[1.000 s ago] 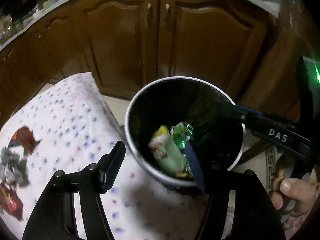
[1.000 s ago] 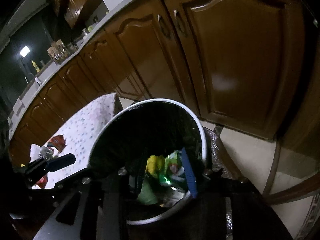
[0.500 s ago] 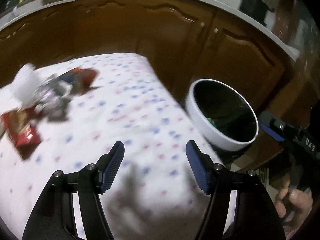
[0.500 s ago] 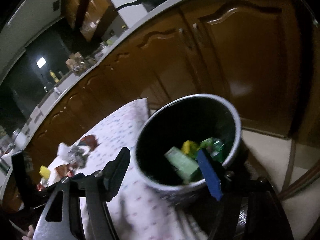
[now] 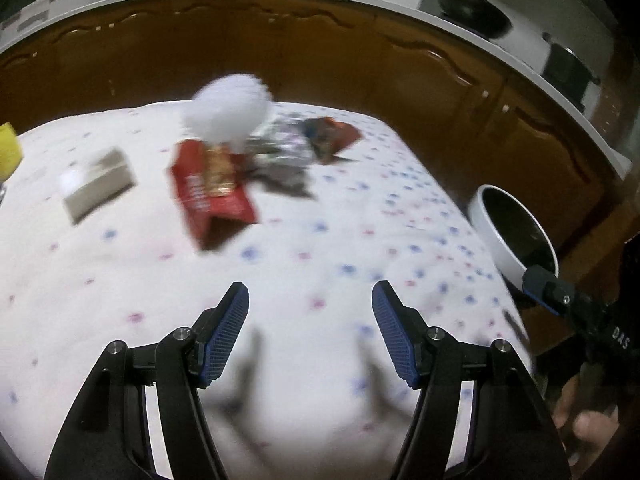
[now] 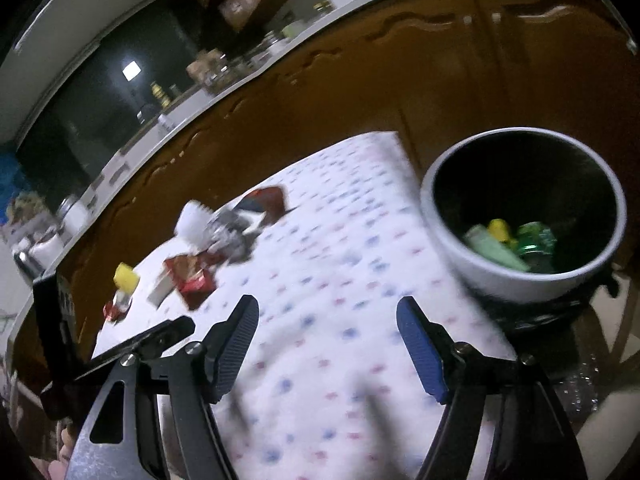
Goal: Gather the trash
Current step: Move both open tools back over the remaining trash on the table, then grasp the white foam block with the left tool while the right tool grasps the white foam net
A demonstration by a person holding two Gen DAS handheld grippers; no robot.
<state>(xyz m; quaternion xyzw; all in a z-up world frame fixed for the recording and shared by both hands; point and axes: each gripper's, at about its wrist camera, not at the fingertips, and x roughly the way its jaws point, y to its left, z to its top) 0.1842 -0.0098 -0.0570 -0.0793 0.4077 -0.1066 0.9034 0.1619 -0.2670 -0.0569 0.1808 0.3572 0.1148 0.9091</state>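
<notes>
My left gripper is open and empty above the dotted white tablecloth. Ahead of it lie a red snack wrapper, a crumpled white tissue, a silver foil wrapper, a dark red wrapper and a small beige box. My right gripper is open and empty over the table's near right part. The white-rimmed trash bin stands off the table's right end and holds green and yellow trash. The bin also shows in the left wrist view.
Brown kitchen cabinets run behind the table under a white counter with a black pan. A yellow-capped item stands at the table's far left. The right gripper's tip shows beside the bin.
Both grippers have swung left, away from the bin and over the table. The trash pile has come into fuller view in front of the left gripper. Both stay open.
</notes>
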